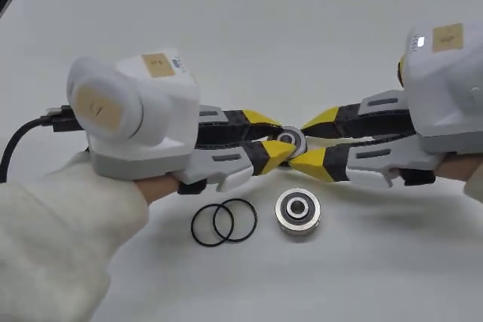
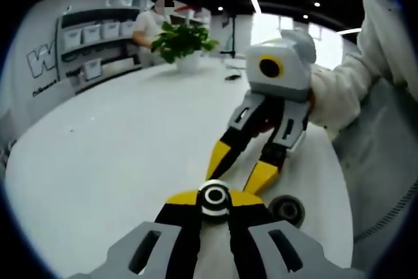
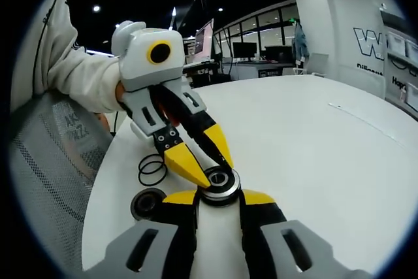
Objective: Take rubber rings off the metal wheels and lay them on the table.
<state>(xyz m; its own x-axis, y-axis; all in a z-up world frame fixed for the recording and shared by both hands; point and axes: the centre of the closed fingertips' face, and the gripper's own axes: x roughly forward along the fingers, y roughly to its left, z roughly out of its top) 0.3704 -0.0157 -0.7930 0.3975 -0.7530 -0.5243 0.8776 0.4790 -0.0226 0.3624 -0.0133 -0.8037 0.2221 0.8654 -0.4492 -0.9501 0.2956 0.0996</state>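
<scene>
Pinched from both sides, clear above the white table (image 1: 324,28): a small round silver metal wheel (image 1: 290,141) with a dark hub. Clamped on it from one side by the left gripper (image 1: 285,139), black-and-yellow jaws drawn narrow against the rim. Clamped from the other side by the right gripper (image 1: 297,144), jaws likewise closed down onto it, yellow tips of the two tools almost meeting.

Lying flat on the table just below in the head view: a second metal wheel (image 1: 297,211), shiny, with a dark centre. Just beside it, not touching: two thin black rubber rings (image 1: 223,222), overlapping each other on the tabletop.

Far back in the left gripper view, on wall shelves: rows of pale storage bins (image 2: 91,34), contents impossible to make out. At the table's far end, a white pot (image 2: 189,63) holding a leafy green plant (image 2: 183,38).

Beside the shelves, a large letter W (image 2: 40,62) on the wall, with a smaller line beneath too blurred to read. In the right gripper view, also a large W on a white wall, small print under it unreadable.
</scene>
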